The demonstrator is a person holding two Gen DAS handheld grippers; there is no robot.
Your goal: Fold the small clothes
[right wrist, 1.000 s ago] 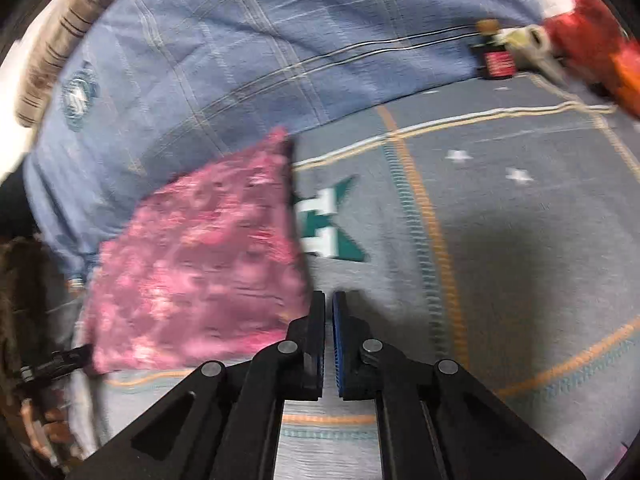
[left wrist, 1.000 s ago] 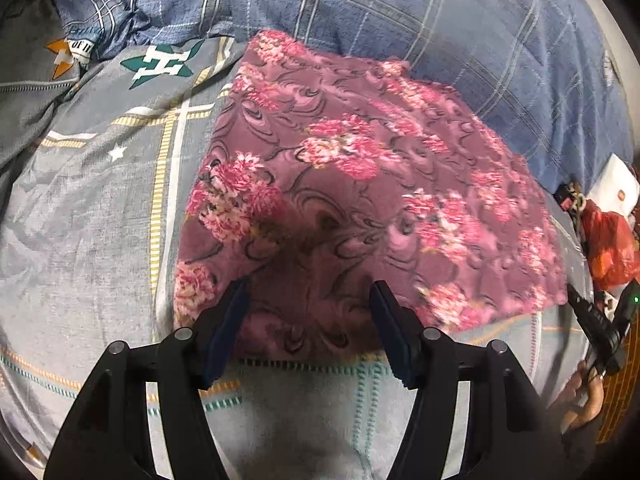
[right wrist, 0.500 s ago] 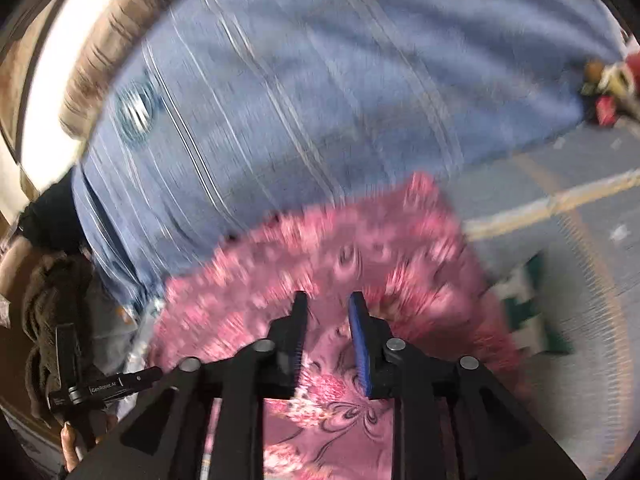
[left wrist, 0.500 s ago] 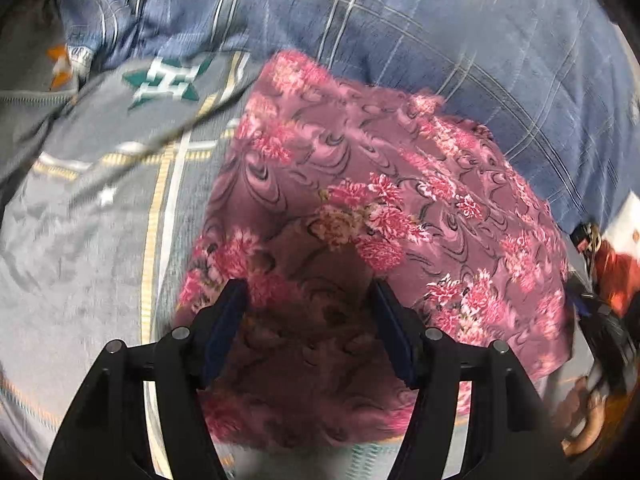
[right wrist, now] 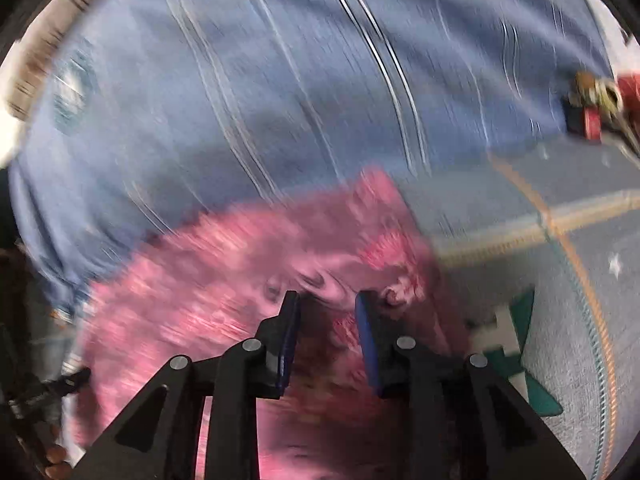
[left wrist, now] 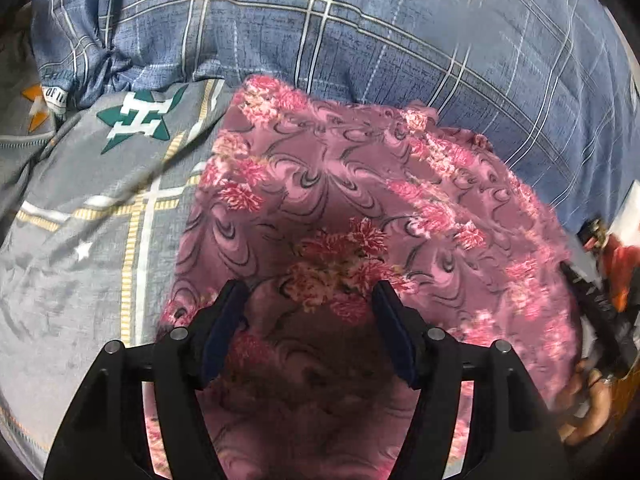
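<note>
A folded pink floral cloth (left wrist: 340, 184) lies flat on the grey bed sheet (left wrist: 80, 260), its far edge against the blue plaid quilt (left wrist: 400, 40). My left gripper (left wrist: 308, 288) hangs over the cloth's near part. Its jaws stand wide and are opening, with nothing pinched. In the blurred right wrist view the same cloth (right wrist: 240, 264) fills the lower middle. My right gripper (right wrist: 327, 297) is over the cloth near its right edge. Its jaws are opening, and only cloth surface shows below the gap, with no fold gripped.
The quilt (right wrist: 280, 80) rises like a wall behind the cloth. Red and small dark items (right wrist: 592, 120) lie at the far right on the sheet (right wrist: 580, 320). A hand (left wrist: 588, 392) with the other gripper's handle shows at the right edge of the left wrist view.
Both grippers moved in over the cloth. The right one came from the bare sheet beside it and went from shut to parted. The left jaws widened slightly.
</note>
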